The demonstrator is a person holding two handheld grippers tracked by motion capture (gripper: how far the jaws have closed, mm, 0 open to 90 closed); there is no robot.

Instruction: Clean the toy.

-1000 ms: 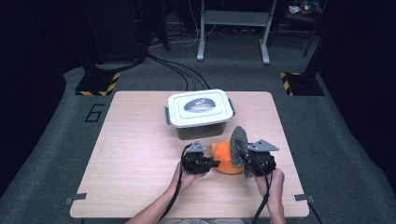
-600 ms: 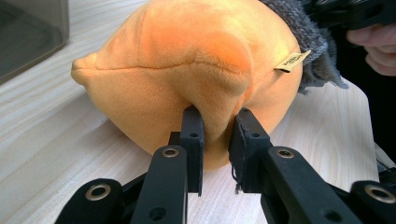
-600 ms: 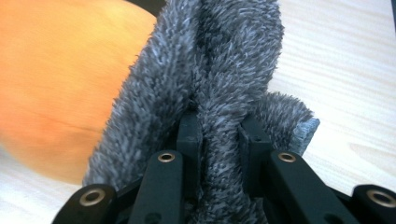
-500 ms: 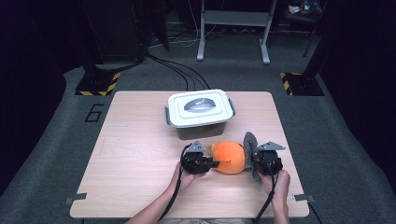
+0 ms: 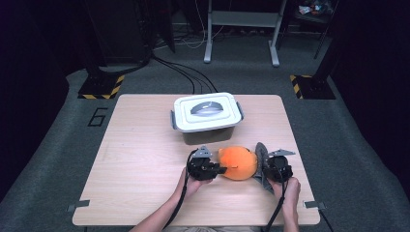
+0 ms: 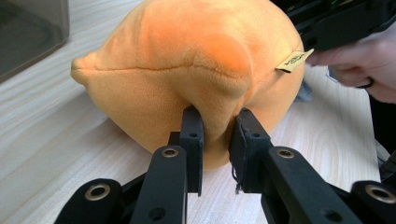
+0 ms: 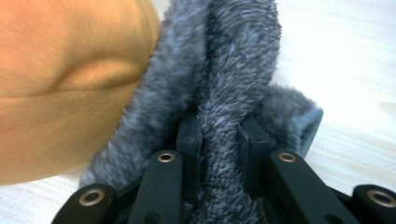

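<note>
An orange plush toy (image 5: 237, 163) lies on the wooden table (image 5: 145, 159) near its front edge. My left gripper (image 5: 218, 169) is shut on a fold of the orange plush toy (image 6: 196, 65) from its left side. A small tan tag (image 6: 294, 59) hangs off the toy's far side. My right gripper (image 5: 265, 168) is shut on a grey fluffy cloth (image 5: 261, 162), which stands upright against the toy's right side. In the right gripper view the grey cloth (image 7: 224, 93) presses on the orange plush (image 7: 65, 84), bunched between the jaws.
A white lidded plastic box (image 5: 206, 115) with grey side latches stands behind the toy, toward the table's far edge. Its corner (image 6: 28, 32) lies close at the left in the left gripper view. Bare tabletop spreads to the left.
The right gripper has swung the grey cloth from above the toy down to its right side. The toy now shows more fully; the left gripper has kept its hold.
</note>
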